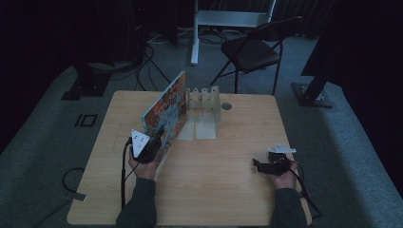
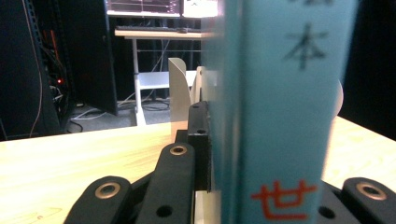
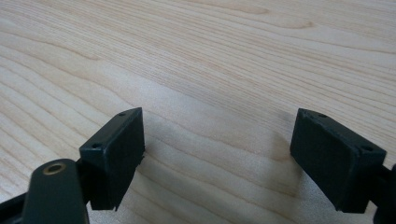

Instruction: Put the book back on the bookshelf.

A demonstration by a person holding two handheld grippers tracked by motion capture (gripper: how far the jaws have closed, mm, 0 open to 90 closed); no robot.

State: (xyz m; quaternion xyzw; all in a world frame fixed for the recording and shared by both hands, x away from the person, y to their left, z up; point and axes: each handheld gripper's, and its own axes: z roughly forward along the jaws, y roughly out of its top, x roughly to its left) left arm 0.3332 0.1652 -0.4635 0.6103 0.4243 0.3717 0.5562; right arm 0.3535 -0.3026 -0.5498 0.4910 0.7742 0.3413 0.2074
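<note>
A book (image 1: pixel 166 111) with a colourful cover stands on its lower edge on the wooden table (image 1: pixel 214 190), leaning from the left side toward the back. My left gripper (image 1: pixel 159 136) is shut on the near end of it. In the left gripper view the teal spine (image 2: pixel 280 116) with printed characters rises between the jaws, and the left finger (image 2: pixel 198 140) presses flat against it. My right gripper (image 1: pixel 259 165) rests low over the table at the right, jaws pointing left. It stands open (image 3: pixel 217 149) with bare wood between its fingers.
A pale upright file rack (image 1: pixel 204 102) with several dividers stands at the back middle of the table, just right of the book's far end. Beside it is a round cable hole (image 1: pixel 226 106). A dark folding chair (image 1: pixel 252 50) stands behind the table.
</note>
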